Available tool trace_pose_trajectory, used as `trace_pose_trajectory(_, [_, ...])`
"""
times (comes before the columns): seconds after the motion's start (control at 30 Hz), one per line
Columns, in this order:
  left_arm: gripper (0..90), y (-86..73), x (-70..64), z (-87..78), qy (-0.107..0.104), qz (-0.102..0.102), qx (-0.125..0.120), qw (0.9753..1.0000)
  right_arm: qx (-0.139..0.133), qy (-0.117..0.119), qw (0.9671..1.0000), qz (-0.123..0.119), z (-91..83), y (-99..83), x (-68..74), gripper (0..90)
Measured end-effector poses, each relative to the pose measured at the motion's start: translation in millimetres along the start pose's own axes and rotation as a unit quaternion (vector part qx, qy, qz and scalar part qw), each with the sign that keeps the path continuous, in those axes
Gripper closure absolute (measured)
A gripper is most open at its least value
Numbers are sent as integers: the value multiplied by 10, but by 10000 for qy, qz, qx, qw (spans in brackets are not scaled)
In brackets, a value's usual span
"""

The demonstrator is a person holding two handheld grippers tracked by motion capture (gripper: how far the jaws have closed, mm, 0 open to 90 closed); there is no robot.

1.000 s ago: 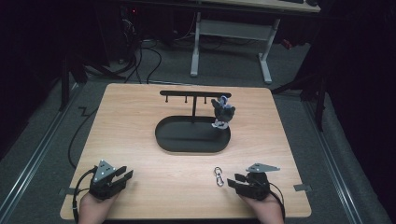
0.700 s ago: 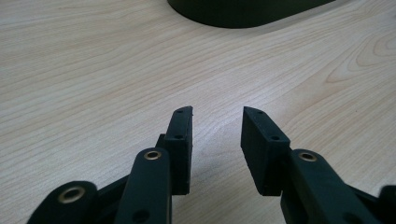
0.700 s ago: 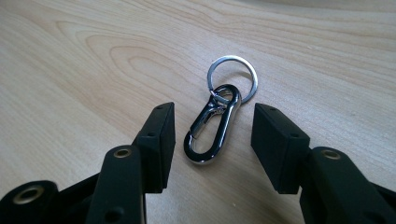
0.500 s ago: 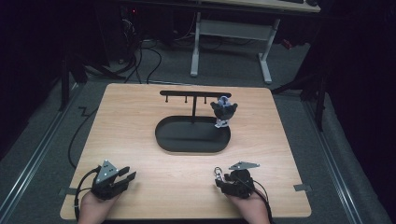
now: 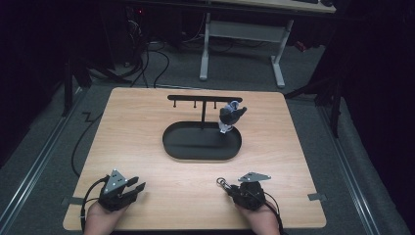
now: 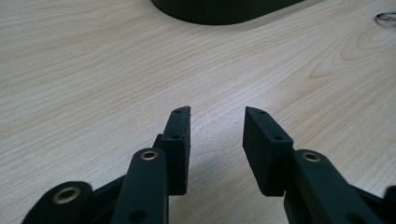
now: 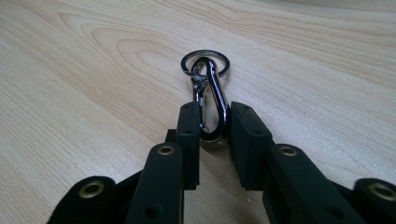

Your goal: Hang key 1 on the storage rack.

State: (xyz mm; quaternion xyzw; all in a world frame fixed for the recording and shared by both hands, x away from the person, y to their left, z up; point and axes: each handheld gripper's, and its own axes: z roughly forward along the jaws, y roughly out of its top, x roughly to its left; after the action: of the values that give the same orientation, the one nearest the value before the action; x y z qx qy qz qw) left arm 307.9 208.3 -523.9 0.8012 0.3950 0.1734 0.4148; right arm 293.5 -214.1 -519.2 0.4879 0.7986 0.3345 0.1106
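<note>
A dark metal carabiner point(image 7: 211, 98) with a key ring lies flat on the wooden table point(image 5: 147, 122), near the front edge right of the middle point(image 5: 222, 184). My right gripper point(image 7: 215, 109) has its jaws on either side of the carabiner's lower end, pressed to it; from above that gripper point(image 5: 235, 191) sits right behind the clip. My left gripper point(image 6: 217, 112) rests at the front left point(image 5: 136, 188), open, with bare wood between its jaws. The ring also shows far off in the left gripper view point(image 6: 386, 17).
A black stand with an oval base point(image 5: 195, 147) and a hook bar point(image 5: 204, 98) stands at mid-table; a grey-and-blue figure point(image 5: 231, 116) hangs from its right end. The base's edge point(image 6: 219, 11) lies ahead of my left gripper. Dark floor surrounds the table.
My right gripper has slid left to the carabiner and closed its jaws around it. The left gripper has barely moved.
</note>
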Motion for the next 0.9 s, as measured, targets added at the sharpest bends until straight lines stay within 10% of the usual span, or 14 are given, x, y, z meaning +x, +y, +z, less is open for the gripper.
trace_pose_trajectory(0.53, [622, -10, 13, 10, -58, -14, 29, 10000, 352, 33, 9987, -358, -11, 91, -10, 851])
trace_pose_trajectory(0.9, [621, -4, 31, -2, -46, 10, 21, 10000, 1359, 17, 9876, -789, -70, 366, -29, 849])
